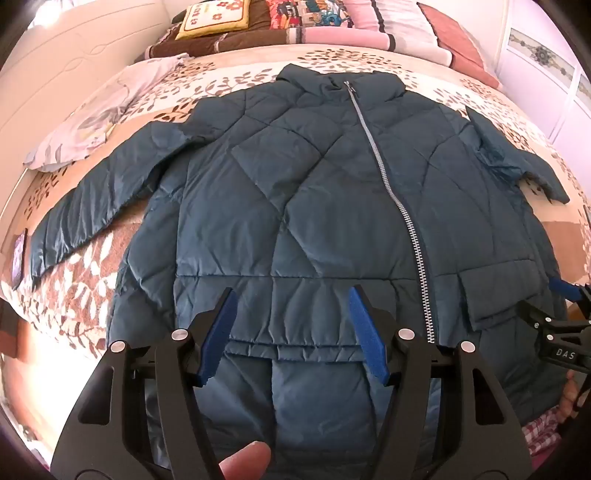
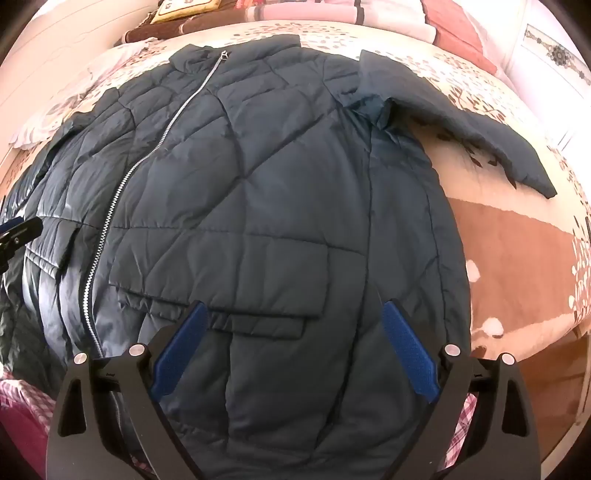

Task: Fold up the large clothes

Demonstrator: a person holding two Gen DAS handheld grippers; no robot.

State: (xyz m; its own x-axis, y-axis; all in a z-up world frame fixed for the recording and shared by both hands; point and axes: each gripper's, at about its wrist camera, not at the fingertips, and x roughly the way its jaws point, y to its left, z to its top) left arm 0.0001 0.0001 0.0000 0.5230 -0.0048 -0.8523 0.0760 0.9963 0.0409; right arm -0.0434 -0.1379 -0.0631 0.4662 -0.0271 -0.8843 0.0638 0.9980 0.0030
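Observation:
A dark teal quilted puffer jacket (image 1: 295, 184) lies front-up on the bed, zipped, with a silver zipper (image 1: 399, 199) and both sleeves spread out to the sides. It also fills the right wrist view (image 2: 258, 184). My left gripper (image 1: 291, 295) is open and empty above the jacket's lower hem, left of the zipper. My right gripper (image 2: 295, 310) is open and empty above the lower right pocket flap (image 2: 229, 291). The right gripper also shows at the right edge of the left wrist view (image 1: 565, 291).
The bed (image 1: 92, 280) has a brown and cream leaf-pattern cover. A pale lilac garment (image 1: 96, 122) lies at the far left. Pillows and folded blankets (image 1: 332, 26) are stacked at the head. A white wall panel (image 1: 55, 74) stands on the left.

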